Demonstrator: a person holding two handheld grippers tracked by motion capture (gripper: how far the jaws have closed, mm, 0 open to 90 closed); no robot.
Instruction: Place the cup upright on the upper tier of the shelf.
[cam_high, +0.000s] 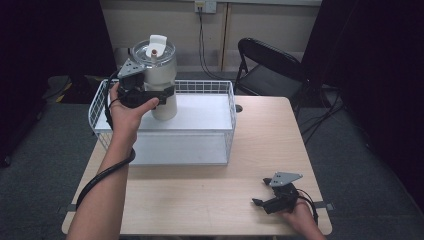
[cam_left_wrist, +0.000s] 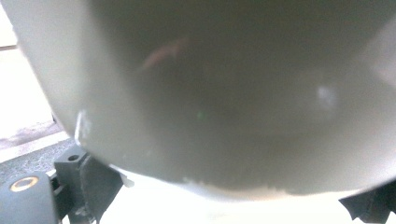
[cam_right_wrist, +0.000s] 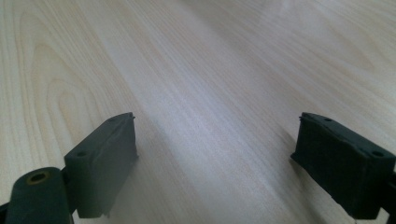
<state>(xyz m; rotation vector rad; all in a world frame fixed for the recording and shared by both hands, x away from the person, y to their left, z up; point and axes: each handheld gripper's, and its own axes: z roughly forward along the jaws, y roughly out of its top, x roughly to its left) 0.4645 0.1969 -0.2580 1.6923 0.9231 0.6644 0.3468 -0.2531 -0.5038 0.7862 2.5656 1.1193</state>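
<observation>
White tumbler in left claw

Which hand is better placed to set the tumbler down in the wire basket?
Left. Its tongs are shut on the tumbler above the wire basket; the right tongs rest open near the table's front edge.

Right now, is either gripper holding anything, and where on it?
The left gripper grips the white tumbler around the middle of its body, over the wire basket. The right gripper holds nothing, fingers apart.
</observation>
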